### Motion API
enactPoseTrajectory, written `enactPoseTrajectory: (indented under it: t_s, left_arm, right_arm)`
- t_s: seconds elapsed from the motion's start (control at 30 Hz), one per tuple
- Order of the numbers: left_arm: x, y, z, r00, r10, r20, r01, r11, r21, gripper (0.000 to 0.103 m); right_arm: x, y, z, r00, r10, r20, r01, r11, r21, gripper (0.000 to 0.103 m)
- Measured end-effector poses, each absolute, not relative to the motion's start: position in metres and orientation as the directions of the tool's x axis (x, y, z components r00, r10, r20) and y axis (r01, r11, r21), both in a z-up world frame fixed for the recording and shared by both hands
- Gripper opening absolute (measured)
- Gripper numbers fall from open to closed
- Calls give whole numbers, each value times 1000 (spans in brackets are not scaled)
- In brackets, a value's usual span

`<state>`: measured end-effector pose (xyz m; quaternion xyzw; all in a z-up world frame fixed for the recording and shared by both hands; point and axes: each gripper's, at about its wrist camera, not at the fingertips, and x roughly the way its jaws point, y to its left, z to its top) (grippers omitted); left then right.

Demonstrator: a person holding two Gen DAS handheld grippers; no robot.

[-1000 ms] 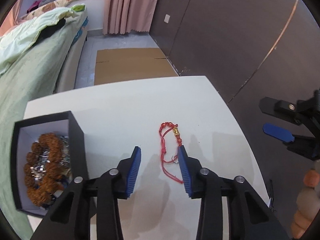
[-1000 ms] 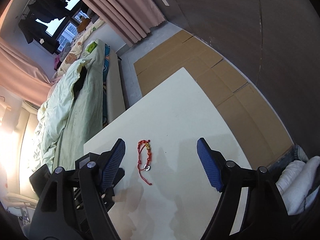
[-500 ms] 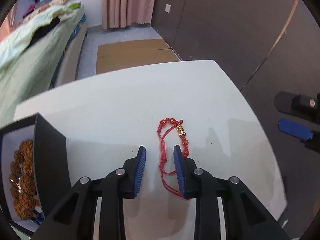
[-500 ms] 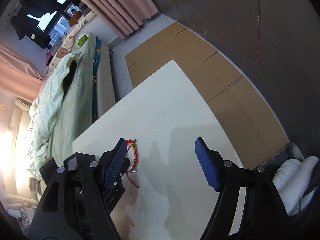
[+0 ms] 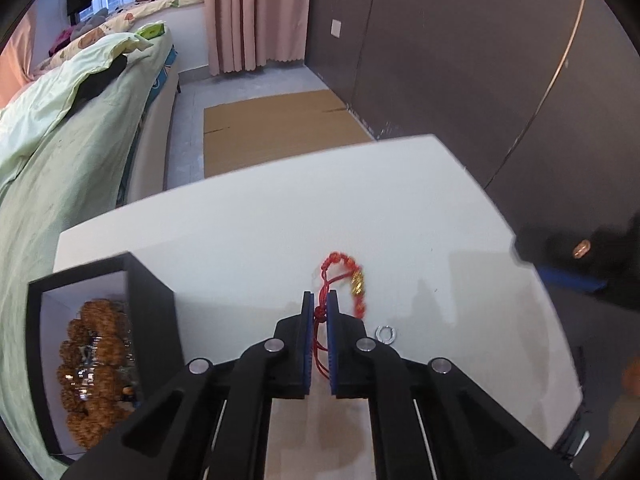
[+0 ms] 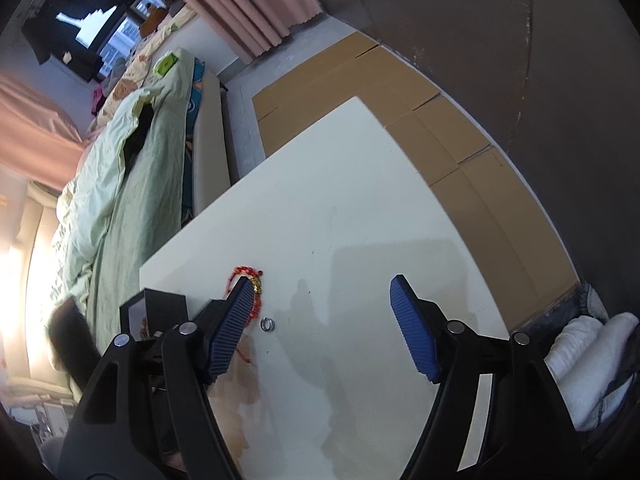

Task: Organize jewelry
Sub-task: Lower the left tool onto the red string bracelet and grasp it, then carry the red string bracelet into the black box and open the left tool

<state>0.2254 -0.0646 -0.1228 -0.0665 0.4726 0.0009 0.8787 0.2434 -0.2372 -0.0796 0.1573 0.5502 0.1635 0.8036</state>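
Right wrist view: finger hides part of red bracelet (image 6: pixel 256 286).

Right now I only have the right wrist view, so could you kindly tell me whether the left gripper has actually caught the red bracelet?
Observer: Yes. The left gripper has just closed its jaws on the cord of the red bracelet; the beads lie beyond the pads.
Operator: Thank you. What is inside the black box?
Observer: The black box holds a brown beaded bracelet with some silvery pieces.
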Motion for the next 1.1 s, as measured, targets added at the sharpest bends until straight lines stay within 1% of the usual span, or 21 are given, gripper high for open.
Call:
enactPoseTrajectory:
  t_s: [0.07,0.1,0.17,0.27,0.3,0.43,0.47,0.63,0.73,0.83,0.87,0.9,0.97,1.1]
  left_arm:
    - [222,-60,-114,564,-71,-823,-73,988,-135,4]
    - [220,-55,-109,574,-77,-815,-80,986,-149,4]
    - [216,-50,-101,589,-83,-804,-88,982,-165,4]
    - [211,-42,-86,615,-92,-783,-95,977,-190,4]
    - [208,-39,-80,625,-95,-775,-97,975,-198,4]
    - [200,-29,-64,649,-103,-754,-103,970,-221,4]
    - [198,-28,-62,653,-105,-750,-104,969,-226,4]
    - [186,-17,-47,677,-110,-727,-109,963,-248,4]
    - [178,-9,-38,692,-108,-714,-115,960,-257,4]
    - [169,0,-31,703,-107,-703,-122,956,-267,4]
    - [165,5,-27,708,-103,-699,-128,954,-270,4]
    - [162,7,-26,711,-101,-696,-132,953,-272,4]
    - [154,15,-21,718,-93,-689,-141,951,-275,4]
    - [136,34,-12,733,-68,-676,-165,948,-274,4]
  right_arm:
    - [241,-227,-82,325,437,-839,-118,899,423,59]
    - [239,-220,-84,314,437,-843,-138,900,414,58]
    - [236,-206,-87,293,431,-853,-182,902,393,47]
    - [232,-186,-93,263,425,-866,-240,898,368,39]
    - [230,-181,-94,262,415,-871,-253,901,353,38]
    - [227,-165,-102,243,392,-887,-289,902,320,30]
    - [227,-161,-103,242,381,-892,-297,905,306,28]
    - [224,-146,-112,238,334,-912,-325,912,249,28]
    - [220,-135,-116,254,284,-925,-353,917,185,27]
    - [219,-127,-124,266,228,-937,-367,922,120,23]
    - [217,-122,-124,282,212,-936,-378,921,95,20]
    - [217,-120,-124,290,195,-937,-384,921,73,19]
    - [215,-117,-125,306,159,-939,-384,923,31,14]
    - [210,-116,-121,314,170,-934,-381,924,40,13]
